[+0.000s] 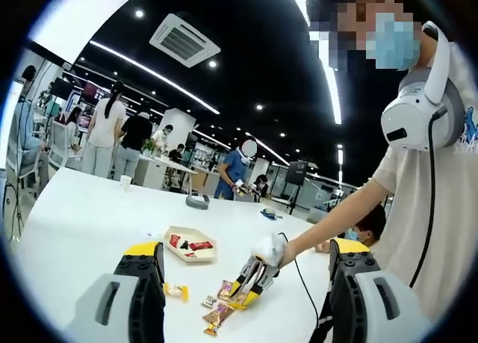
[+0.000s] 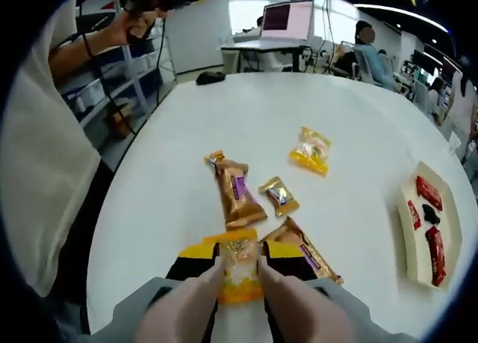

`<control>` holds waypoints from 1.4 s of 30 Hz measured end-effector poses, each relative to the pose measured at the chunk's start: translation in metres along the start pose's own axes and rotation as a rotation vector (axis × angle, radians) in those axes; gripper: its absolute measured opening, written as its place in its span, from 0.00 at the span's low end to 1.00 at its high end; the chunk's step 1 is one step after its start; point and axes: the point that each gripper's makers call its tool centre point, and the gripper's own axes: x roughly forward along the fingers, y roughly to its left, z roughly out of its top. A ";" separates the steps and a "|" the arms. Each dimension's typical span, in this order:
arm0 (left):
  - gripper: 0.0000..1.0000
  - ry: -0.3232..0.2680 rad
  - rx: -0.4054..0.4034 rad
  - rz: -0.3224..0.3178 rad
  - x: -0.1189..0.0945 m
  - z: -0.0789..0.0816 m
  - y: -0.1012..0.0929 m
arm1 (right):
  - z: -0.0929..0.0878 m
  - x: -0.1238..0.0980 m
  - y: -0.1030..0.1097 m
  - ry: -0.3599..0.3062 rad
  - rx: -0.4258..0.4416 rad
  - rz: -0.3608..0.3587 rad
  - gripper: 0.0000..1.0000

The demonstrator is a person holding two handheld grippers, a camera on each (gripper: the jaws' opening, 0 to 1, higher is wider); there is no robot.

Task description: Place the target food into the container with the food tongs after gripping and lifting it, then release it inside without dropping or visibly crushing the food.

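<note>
The right gripper (image 2: 239,262) is clamping a small orange-and-yellow crinkled plastic snack packet (image 2: 240,272) between its two yellow-tipped black jaws; the packet is sitting upright in the gap, its top edge level with the jaw tips and its lower end toward the camera. Print on the wrapper is showing but is too blurred to read. In the left gripper view this same gripper (image 1: 250,287) is reaching down to the round white table (image 1: 82,216), held in a gloved hand (image 1: 270,251).

Just beyond the jaw tips a long bronze foil bar (image 2: 236,192) with a purple label is lying flat, with a second bronze bar (image 2: 306,255) beside the right jaw, a small gold foil candy (image 2: 278,195) between them, and a yellow translucent packet (image 2: 311,150) farther off. The shallow cream hexagonal tray (image 2: 412,242) is sitting well apart to the right, holding red wrapped pieces (image 2: 435,253) and something dark, possibly a loose sweet.

The left gripper (image 1: 246,279) is standing with its jaws wide apart, gripping nothing, raised above the table.
</note>
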 end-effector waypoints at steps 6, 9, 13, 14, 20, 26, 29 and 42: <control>0.94 -0.015 -0.005 0.004 -0.001 0.003 0.001 | -0.001 0.004 0.005 0.077 -0.064 -0.046 0.22; 0.94 -0.028 -0.008 0.003 0.000 0.006 0.002 | 0.000 0.006 0.005 0.088 -0.060 -0.052 0.21; 0.95 -0.062 -0.023 -0.013 0.002 0.015 -0.001 | -0.001 0.005 0.003 0.081 -0.027 -0.083 0.21; 0.95 -0.061 -0.019 -0.018 0.002 0.016 -0.001 | -0.001 0.005 0.004 0.077 -0.029 -0.087 0.22; 0.95 -0.042 -0.006 -0.028 0.002 0.020 -0.003 | -0.001 0.005 0.002 0.051 0.001 -0.112 0.22; 0.96 -0.073 -0.018 -0.043 0.007 0.028 -0.007 | 0.000 0.006 0.002 0.074 -0.006 -0.109 0.22; 0.94 -0.013 0.070 -0.019 0.005 0.026 -0.009 | -0.001 0.007 0.001 0.089 -0.004 -0.107 0.22; 0.99 -0.018 0.104 0.015 -0.014 0.026 -0.020 | 0.000 0.006 0.000 0.066 0.030 -0.134 0.23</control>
